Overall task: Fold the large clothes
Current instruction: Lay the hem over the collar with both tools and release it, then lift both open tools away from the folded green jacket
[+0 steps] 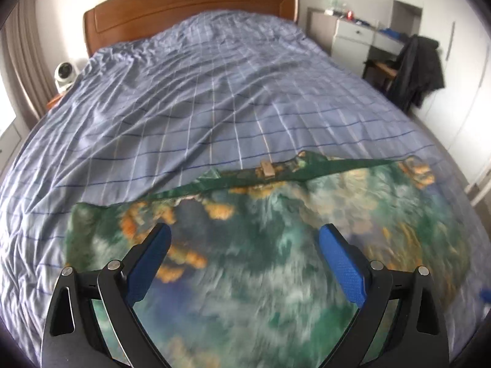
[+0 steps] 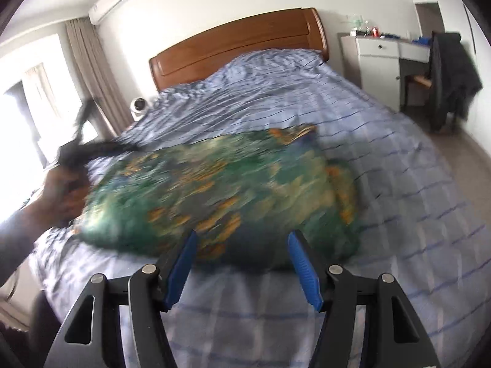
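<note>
The green and orange garment [image 1: 276,245] lay spread on the blue checked bedspread [image 1: 184,92], at the foot end of the bed, filling the 6 o'clock half of the left wrist view; in the right wrist view it sat at the middle, stretching from 9 o'clock toward 3 o'clock. The left gripper [image 1: 244,236] hung over the cloth with its blue fingers spread wide and nothing between them. The right gripper [image 2: 241,239] was likewise spread and empty, its tips just at the near edge of the garment.

Both pictures were smeared over the cloth, so I judged that the rig was moving fast (the far headboard [image 1: 190,3] stayed sharp). That speed looked like the main risk: a quick pinch might catch only the top layer, or take the bedspread along with it, since the wrinkled sheet lay directly under the hem. A dark green edge [image 1: 307,171] at 12 o'clock of the garment looked turned over; folding on it could trap a crooked crease. The person's left hand [image 2: 64,190] at 9 o'clock was too blurred to read.
</note>
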A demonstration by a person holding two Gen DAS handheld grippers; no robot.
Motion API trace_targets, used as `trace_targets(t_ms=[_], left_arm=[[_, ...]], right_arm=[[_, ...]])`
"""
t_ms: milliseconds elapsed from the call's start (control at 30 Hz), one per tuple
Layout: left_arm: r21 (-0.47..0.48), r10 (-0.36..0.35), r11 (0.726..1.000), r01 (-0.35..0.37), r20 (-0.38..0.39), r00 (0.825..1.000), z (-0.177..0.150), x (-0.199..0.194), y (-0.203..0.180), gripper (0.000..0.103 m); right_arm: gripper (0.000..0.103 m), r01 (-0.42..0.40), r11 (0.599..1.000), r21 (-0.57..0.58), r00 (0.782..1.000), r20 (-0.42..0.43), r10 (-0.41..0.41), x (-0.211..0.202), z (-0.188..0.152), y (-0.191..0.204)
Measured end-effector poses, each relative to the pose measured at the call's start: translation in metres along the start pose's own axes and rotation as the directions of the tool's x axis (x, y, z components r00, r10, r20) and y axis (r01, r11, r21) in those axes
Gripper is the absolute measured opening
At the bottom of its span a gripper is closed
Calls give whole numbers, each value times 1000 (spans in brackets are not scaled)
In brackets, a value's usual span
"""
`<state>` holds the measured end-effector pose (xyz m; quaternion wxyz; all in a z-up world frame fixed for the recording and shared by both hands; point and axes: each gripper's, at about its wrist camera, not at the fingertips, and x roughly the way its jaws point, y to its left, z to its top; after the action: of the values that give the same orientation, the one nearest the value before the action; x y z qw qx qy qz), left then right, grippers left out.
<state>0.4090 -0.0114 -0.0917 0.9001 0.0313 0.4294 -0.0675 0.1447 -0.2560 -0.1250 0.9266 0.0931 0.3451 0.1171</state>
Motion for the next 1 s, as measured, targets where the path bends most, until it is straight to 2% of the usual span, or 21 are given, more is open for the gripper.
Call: trace_targets(t_ms=[100, 167, 400, 533, 667, 800, 900, 1000], left_arm=[[8, 15, 1000, -15, -51, 999, -17, 13, -6, 97], [55, 21, 998, -18, -60, 998, -41, 8, -12, 97], [177, 65, 982, -66, 14, 998, -117, -43, -31, 98], [209, 77, 974, -84, 43, 996, -145, -71, -36, 98], [210, 44, 977, -45, 10, 999, -171, -89, -44, 98], [186, 7, 983, -4, -12, 1000, -209, -107, -55, 98], [165, -7, 986, 12, -28, 1000, -228, -108, -57, 98], [132, -13, 991, 24, -80, 997, -241, -95, -56, 98]], right_arm=[[63, -23, 1000, -4, 1000, -10, 23, -11, -14, 7], [63, -28, 1000, -13, 999, -16, 27, -15, -22, 9], [63, -37, 997, 71, 998, -52, 41, -19, -41, -3], [63, -35, 994, 106, 998, -48, 40, -19, -43, -4], [63, -26, 995, 100, 998, -47, 31, -17, -48, 2], [63, -21, 994, 106, 998, -60, 27, -14, -56, 8], [63, -16, 995, 103, 997, -78, 24, -11, -61, 13], [63, -14, 994, 113, 996, -88, 24, -10, -64, 17]])
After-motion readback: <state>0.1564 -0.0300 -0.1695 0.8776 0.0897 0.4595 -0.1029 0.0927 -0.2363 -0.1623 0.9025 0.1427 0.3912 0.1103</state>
